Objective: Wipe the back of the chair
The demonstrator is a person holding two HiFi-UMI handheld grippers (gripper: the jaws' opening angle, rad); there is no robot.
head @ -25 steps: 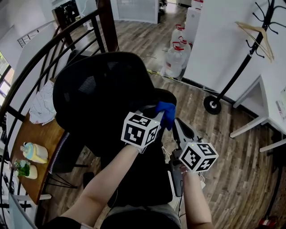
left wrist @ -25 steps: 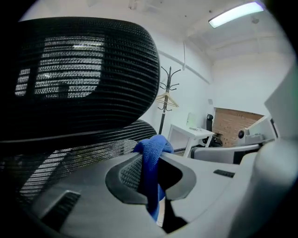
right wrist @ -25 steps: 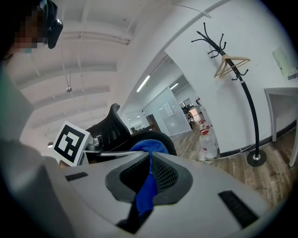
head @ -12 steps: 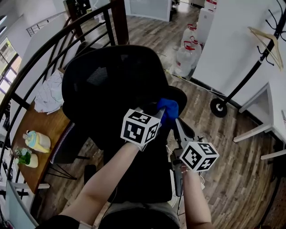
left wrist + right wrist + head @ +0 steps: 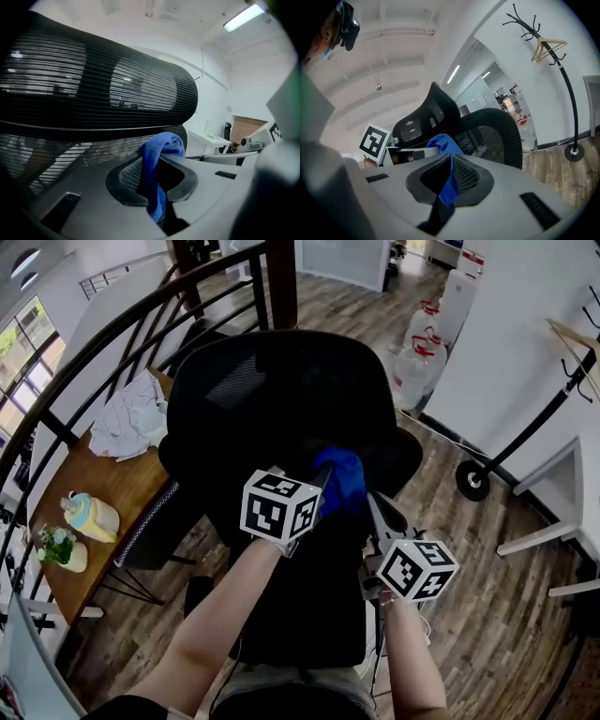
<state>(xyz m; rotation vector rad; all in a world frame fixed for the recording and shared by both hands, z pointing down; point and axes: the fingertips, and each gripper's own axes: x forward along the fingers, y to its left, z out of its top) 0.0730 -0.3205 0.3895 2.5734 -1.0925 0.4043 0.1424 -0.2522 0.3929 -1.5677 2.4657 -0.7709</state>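
The black mesh office chair (image 5: pixel 281 399) fills the middle of the head view, its back towards me. A blue cloth (image 5: pixel 341 480) lies bunched against the lower part of the chair back. My left gripper (image 5: pixel 323 487) is shut on the blue cloth (image 5: pixel 159 149), with the mesh back (image 5: pixel 93 93) right behind it. Just to the right, my right gripper (image 5: pixel 371 504) is also shut on the cloth (image 5: pixel 444 146), a fold of which hangs between its jaws. From the right gripper view the chair (image 5: pixel 487 131) stands ahead.
A curved black railing (image 5: pixel 94 343) runs along the left, with a wooden side table (image 5: pixel 89 488) holding rags and small bottles below it. Water jugs (image 5: pixel 427 343), a coat rack (image 5: pixel 553 399) and a white desk leg (image 5: pixel 539 540) stand on the wood floor to the right.
Both grippers stay shut on the cloth. The left gripper and cloth have shifted a little left along the chair back, and the head view has swung so the chair sits more central.
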